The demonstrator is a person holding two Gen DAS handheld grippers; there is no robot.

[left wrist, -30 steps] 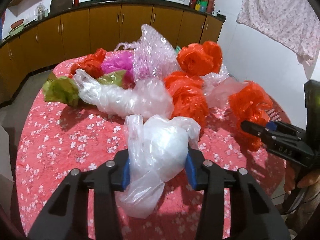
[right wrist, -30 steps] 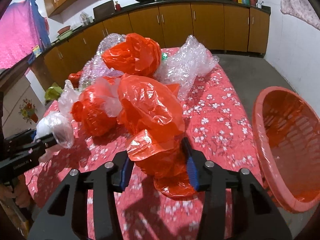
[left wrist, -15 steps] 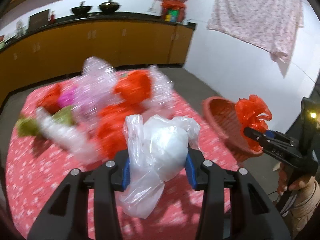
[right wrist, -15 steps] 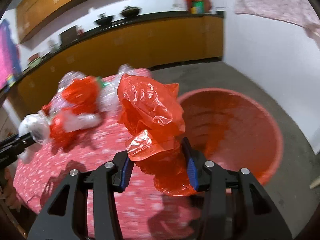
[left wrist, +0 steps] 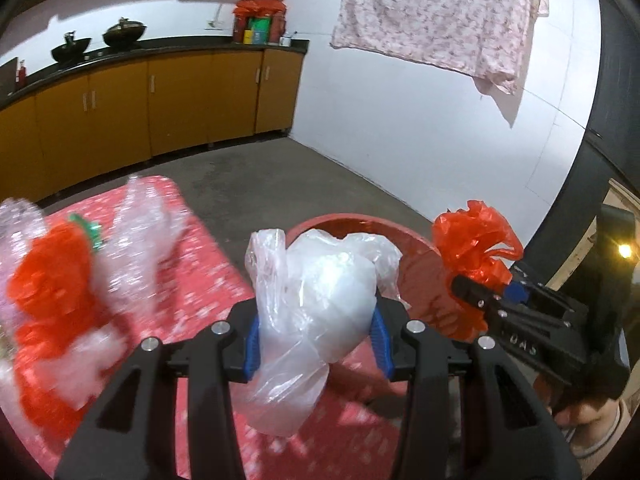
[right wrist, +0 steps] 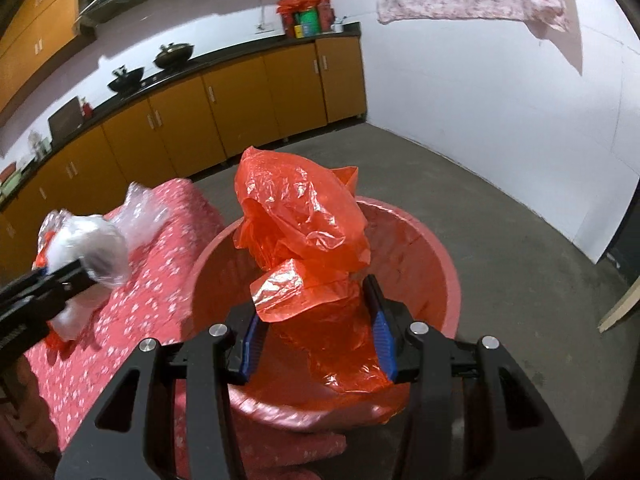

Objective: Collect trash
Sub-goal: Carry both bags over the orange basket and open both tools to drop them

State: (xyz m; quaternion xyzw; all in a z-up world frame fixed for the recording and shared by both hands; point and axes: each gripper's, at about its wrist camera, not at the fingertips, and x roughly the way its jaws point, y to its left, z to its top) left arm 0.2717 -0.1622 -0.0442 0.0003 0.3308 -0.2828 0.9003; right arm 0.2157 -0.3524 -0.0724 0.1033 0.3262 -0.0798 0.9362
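My left gripper (left wrist: pixel 316 340) is shut on a white plastic bag (left wrist: pixel 320 300) and holds it in the air beside the red basket (left wrist: pixel 420 276). My right gripper (right wrist: pixel 318 340) is shut on a crumpled red plastic bag (right wrist: pixel 304 232) and holds it over the open mouth of the red basket (right wrist: pixel 440 280). The right gripper with the red bag also shows in the left wrist view (left wrist: pixel 472 248). The left gripper with the white bag shows at the left of the right wrist view (right wrist: pixel 88 248). More red, clear and bubble-wrap bags (left wrist: pixel 52 280) lie on the table.
The table has a red floral cloth (right wrist: pixel 132 300) and the basket stands against its edge. Orange kitchen cabinets (right wrist: pixel 240 104) run along the back wall. Grey floor (right wrist: pixel 520 240) lies beyond the basket. A cloth (left wrist: pixel 440 20) hangs on the white wall.
Both grippers have swung right from the pile on the table to the red basket, each carrying its bag. The right gripper's red bag now hangs over the basket's mouth.
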